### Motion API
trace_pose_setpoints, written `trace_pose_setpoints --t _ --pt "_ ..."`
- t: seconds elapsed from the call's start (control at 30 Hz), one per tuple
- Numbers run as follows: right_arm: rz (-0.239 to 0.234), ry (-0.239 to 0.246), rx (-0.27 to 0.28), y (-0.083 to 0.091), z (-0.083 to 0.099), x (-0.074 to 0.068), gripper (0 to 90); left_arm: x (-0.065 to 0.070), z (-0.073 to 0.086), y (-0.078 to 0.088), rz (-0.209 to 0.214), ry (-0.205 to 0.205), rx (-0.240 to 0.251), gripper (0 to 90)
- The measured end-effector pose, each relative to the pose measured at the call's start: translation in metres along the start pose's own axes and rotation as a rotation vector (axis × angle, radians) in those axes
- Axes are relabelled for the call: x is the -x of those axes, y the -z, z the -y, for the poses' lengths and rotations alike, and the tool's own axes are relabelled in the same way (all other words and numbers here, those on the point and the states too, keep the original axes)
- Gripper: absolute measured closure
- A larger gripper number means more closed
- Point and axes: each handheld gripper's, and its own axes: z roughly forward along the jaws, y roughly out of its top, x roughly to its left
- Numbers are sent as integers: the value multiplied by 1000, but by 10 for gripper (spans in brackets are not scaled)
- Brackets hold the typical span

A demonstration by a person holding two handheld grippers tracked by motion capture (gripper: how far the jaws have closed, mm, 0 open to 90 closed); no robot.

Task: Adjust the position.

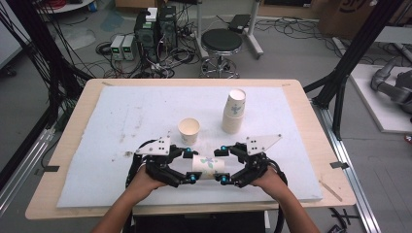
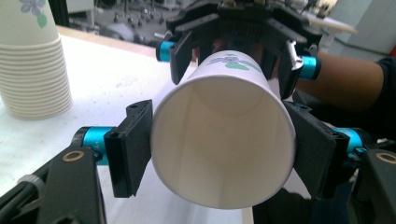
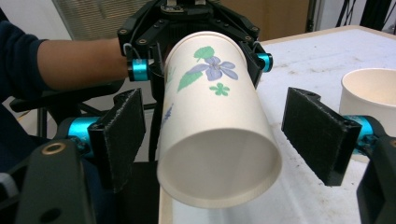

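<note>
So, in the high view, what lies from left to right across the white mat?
Left gripper → single upright cup → flowered cup lying on its side → stack of cups → right gripper body at the far right.

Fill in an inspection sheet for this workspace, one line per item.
Surface: white mat on a wooden table.
Job's things: flowered paper cup lying level between the grippers; upright single cup; cup stack.
Clutter: dark specks on the mat.
Grippers: left gripper jaws press on the cup's open end; right gripper jaws stand apart around its base, not touching.
Cables: gripper cable hangs off the near edge; floor cables lie tangled.
Surroundings: stool, computer towers.
</note>
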Motion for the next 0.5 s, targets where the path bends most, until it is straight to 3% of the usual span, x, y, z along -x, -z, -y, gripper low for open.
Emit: trace_pose_setpoints --t 0.27,0.5 --pt "39 10 -49 0 -8 0 211 0 -17 9 -24 -4 -112 292" --pt "70 39 -123 -5 -17 -3 209 0 -29 10 -37 -12 -220 293"
